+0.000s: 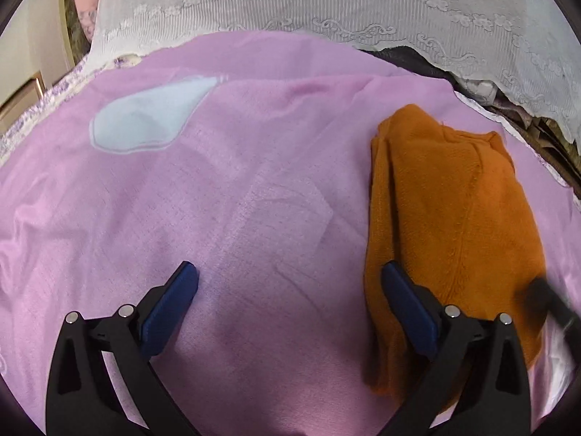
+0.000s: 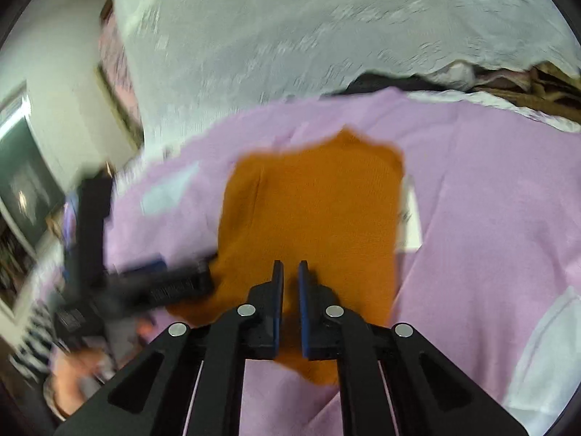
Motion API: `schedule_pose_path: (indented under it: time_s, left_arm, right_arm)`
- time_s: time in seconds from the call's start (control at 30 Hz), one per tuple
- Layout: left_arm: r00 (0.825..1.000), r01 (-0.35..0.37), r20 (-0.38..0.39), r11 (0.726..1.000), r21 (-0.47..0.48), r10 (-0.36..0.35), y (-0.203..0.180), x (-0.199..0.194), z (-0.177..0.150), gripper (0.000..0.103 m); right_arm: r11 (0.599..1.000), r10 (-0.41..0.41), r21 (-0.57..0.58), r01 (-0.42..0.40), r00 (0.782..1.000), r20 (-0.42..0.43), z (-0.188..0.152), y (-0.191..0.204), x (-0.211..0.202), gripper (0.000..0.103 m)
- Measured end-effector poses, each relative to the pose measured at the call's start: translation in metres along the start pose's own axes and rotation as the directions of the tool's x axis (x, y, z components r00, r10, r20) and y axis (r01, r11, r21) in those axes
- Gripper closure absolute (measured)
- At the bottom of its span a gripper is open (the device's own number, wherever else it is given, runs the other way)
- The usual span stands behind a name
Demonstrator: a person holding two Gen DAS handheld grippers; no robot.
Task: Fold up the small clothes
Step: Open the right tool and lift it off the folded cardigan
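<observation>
left gripper (image 1: pixel 288 290) gapes wide, empty; right gripper (image 2: pixel 289 272) nearly closed over orange garment (image 2: pixel 312 214).

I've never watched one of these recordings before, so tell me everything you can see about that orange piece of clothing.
The orange garment is a soft, fuzzy knit in burnt orange, already folded into a long, roughly rectangular bundle with a seam running down it and layered edges along one side. It lies flat on the pink sheet. The left gripper is wide open, one of its blue fingers over the garment's near edge. The right gripper hangs above it, fingers nearly together; whether they pinch the fabric is unclear.
</observation>
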State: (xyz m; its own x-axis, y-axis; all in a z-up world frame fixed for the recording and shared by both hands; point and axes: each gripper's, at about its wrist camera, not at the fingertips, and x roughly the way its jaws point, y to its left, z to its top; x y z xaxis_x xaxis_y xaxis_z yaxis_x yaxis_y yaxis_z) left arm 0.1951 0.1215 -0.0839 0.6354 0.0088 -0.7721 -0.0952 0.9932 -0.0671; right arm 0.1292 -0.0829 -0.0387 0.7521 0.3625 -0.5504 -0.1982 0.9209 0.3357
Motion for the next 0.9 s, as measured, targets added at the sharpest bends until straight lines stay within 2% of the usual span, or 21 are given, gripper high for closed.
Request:
schedule_pose_path:
  time_s: [0.03, 0.17, 0.27, 0.3, 0.4, 0.5, 0.57, 0.6, 0.63, 0.7, 0.8, 0.9]
  left_arm:
    - [1.000, 0.000, -0.001, 1.000, 0.001, 0.000, 0.000, 0.000, 0.000, 0.004]
    - [1.000, -0.008, -0.001, 1.000, 0.009, 0.008, 0.000, -0.001, -0.004, 0.004]
    - [0.999, -0.033, 0.003, 0.999, 0.028, 0.033, -0.004, 0.000, -0.005, 0.004]
    - [0.999, -0.040, 0.004, 0.999, 0.032, 0.040, -0.005, 0.000, -0.005, 0.004]
    - [0.999, -0.049, 0.003, 0.998, 0.039, 0.049, -0.006, 0.001, -0.005, 0.004]
    - [0.998, -0.058, 0.005, 0.997, 0.045, 0.058, -0.007, 0.002, -0.005, 0.004]
    - [0.998, -0.058, 0.006, 0.997, 0.046, 0.058, -0.007, 0.002, -0.005, 0.004]
    - [0.998, -0.057, 0.005, 0.997, 0.045, 0.056, -0.007, 0.003, -0.005, 0.004]
    - [0.998, -0.055, 0.003, 0.998, 0.044, 0.055, -0.006, 0.003, -0.005, 0.004]
    - [0.999, -0.053, 0.003, 0.998, 0.043, 0.053, -0.007, 0.003, -0.005, 0.004]
    - [0.999, -0.038, 0.009, 0.999, 0.033, 0.038, -0.005, 0.002, -0.004, 0.004]
    - [0.999, 0.000, 0.032, 1.000, 0.016, 0.000, -0.003, -0.003, -0.004, 0.005]
  right_arm:
    - [1.000, -0.014, -0.003, 0.014, 1.000, 0.023, 0.012, -0.001, -0.003, 0.095]
    - [0.997, -0.078, -0.001, 0.078, 0.997, 0.008, 0.048, -0.010, 0.018, 0.096]
    - [0.997, -0.033, 0.067, 0.040, 0.994, -0.100, 0.063, -0.025, 0.049, 0.096]
    - [0.994, -0.041, 0.097, 0.053, 0.992, -0.122, 0.065, -0.032, 0.059, 0.096]
    - [0.982, -0.018, 0.182, 0.045, 0.989, -0.147, 0.068, -0.056, 0.079, 0.099]
    - [0.942, 0.005, 0.332, 0.051, 0.986, -0.165, 0.072, -0.093, 0.106, 0.100]
    - [0.928, 0.010, 0.370, 0.048, 0.988, -0.154, 0.072, -0.106, 0.115, 0.102]
    - [0.928, -0.020, 0.367, 0.070, 0.990, -0.139, 0.073, -0.109, 0.114, 0.101]
    - [0.930, -0.092, 0.345, 0.127, 0.989, -0.117, 0.073, -0.113, 0.110, 0.099]
    - [0.922, -0.145, 0.353, 0.160, 0.987, -0.070, 0.071, -0.122, 0.098, 0.099]
    - [0.902, -0.055, 0.429, 0.047, 0.998, 0.006, 0.066, -0.135, 0.073, 0.099]
    - [0.930, 0.044, 0.361, -0.065, 0.997, 0.066, 0.068, -0.113, 0.049, 0.098]
